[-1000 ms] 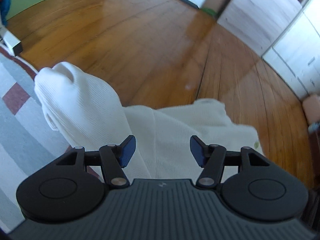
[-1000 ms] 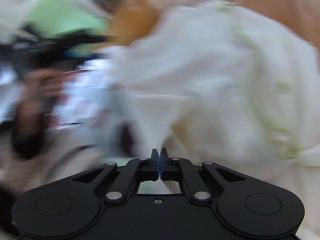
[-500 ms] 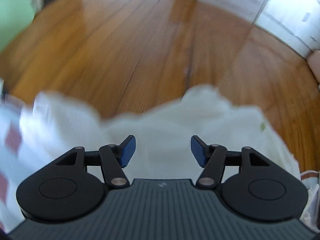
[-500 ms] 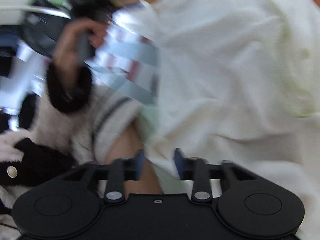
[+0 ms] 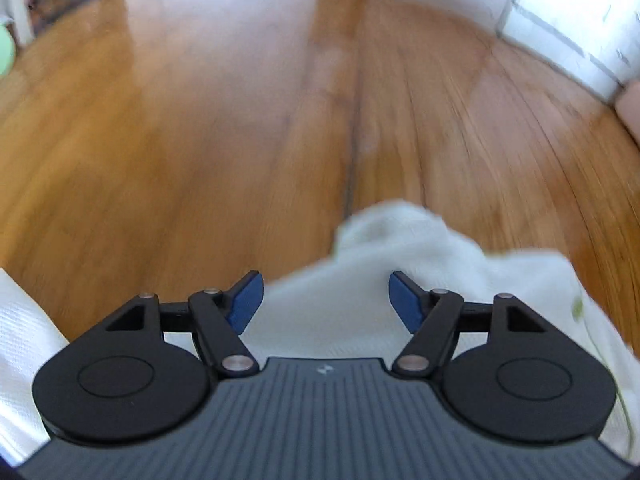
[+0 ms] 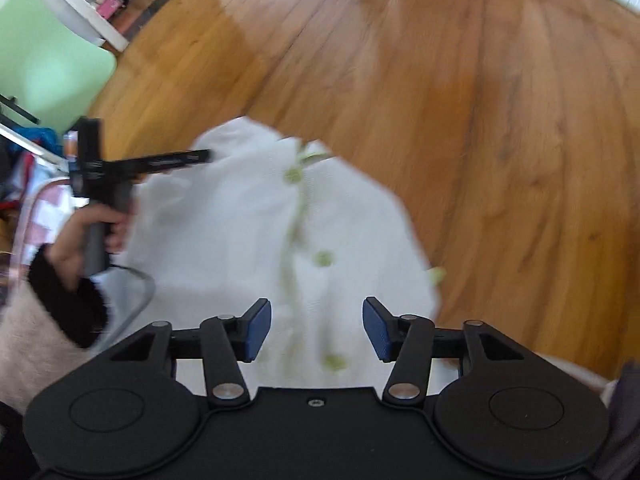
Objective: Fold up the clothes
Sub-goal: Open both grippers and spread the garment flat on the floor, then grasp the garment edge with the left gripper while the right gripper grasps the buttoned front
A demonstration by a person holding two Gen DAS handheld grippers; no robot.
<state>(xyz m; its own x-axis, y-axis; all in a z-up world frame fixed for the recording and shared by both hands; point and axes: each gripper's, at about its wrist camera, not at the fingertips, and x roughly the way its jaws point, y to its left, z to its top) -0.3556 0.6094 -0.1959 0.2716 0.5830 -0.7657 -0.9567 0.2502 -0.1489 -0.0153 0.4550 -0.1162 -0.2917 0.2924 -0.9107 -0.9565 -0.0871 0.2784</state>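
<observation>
Above the white garment point(image 6: 256, 224) on the wooden floor point(image 6: 500, 128), both grippers, left point(image 5: 326, 300) and right point(image 6: 317, 330), had just been opening (nothing pinched).

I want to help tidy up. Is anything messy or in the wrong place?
The white garment lies crumpled on the wooden floor, its green-buttoned front skewed and edges bunched, not yet a neat fold. Nothing looks spilled or broken.

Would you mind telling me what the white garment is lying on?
The white garment lies on the wooden floor, which shows bare around its far and right edges. At its left edge a checked cloth peeks out; how far that runs underneath is covered.
</observation>
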